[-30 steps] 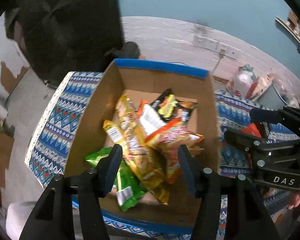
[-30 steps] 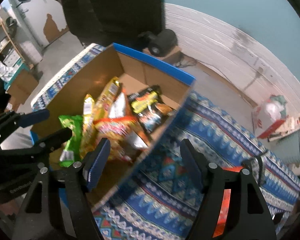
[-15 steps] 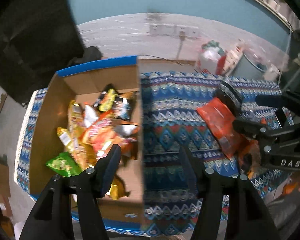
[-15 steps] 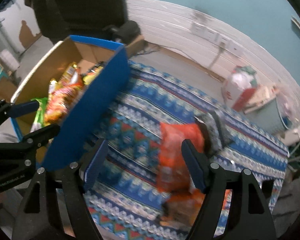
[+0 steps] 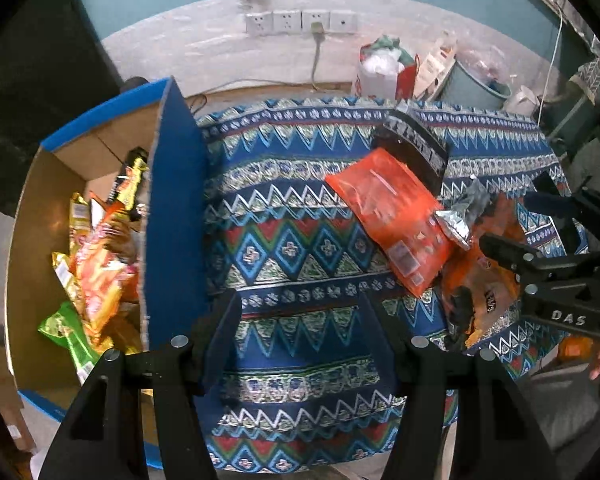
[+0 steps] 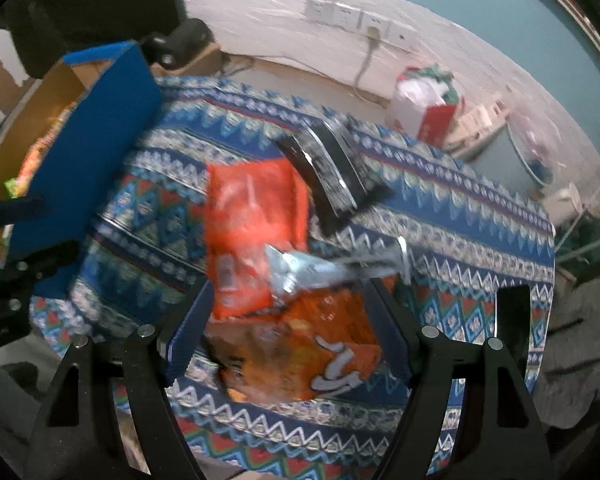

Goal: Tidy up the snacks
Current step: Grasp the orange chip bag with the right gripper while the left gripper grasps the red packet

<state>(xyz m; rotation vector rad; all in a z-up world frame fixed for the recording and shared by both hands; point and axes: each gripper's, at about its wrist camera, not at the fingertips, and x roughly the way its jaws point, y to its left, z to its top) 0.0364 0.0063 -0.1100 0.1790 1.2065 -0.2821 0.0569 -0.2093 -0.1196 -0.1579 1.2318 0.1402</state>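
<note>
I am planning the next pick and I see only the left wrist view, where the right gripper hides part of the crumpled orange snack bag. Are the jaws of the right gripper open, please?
Observer: Yes. In the right wrist view the right gripper is open, and its pads press on nothing.
Operator: Where does the bag lie relative to it?
Observer: The crumpled orange snack bag with white lettering lies on the patterned blue tablecloth, framed between the two fingers.
Operator: Is anything else hidden behind that gripper?
Observer: A flat black rectangular thing lies near the cloth's right edge. I cannot tell what it is.
</note>
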